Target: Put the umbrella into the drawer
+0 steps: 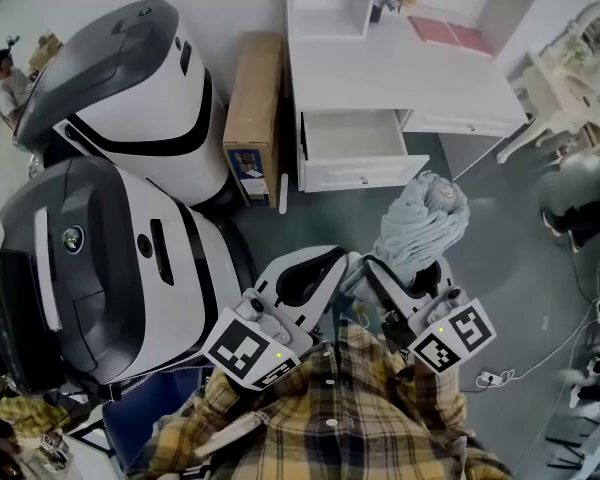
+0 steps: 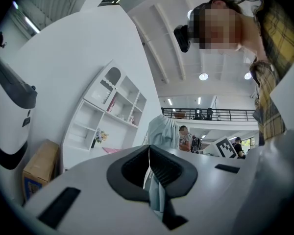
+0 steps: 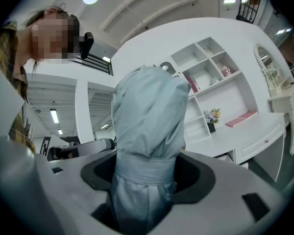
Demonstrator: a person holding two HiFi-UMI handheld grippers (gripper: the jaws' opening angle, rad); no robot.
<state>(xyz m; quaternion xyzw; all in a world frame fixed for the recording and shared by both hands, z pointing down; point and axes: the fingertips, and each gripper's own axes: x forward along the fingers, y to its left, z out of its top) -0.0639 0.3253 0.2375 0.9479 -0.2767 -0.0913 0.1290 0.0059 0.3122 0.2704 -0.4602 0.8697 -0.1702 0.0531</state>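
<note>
A folded pale blue umbrella (image 1: 420,223) stands upright in front of me, with my right gripper (image 1: 405,283) shut around its lower part. In the right gripper view the umbrella (image 3: 149,116) fills the space between the jaws, its band gripped at my right gripper (image 3: 147,175). My left gripper (image 1: 330,268) sits just to its left, jaws together. A strip of the umbrella's fabric (image 2: 156,197) is pinched in my left gripper (image 2: 148,163). The white drawer (image 1: 355,148) of the desk (image 1: 400,73) stands pulled open and bare inside, farther ahead.
A tall cardboard box (image 1: 252,108) leans left of the desk. Two large white-and-black machines (image 1: 130,98) (image 1: 90,268) crowd the left side. Pink books (image 1: 450,33) lie on the desk top. A white vanity (image 1: 570,63) and floor cables (image 1: 500,376) are on the right.
</note>
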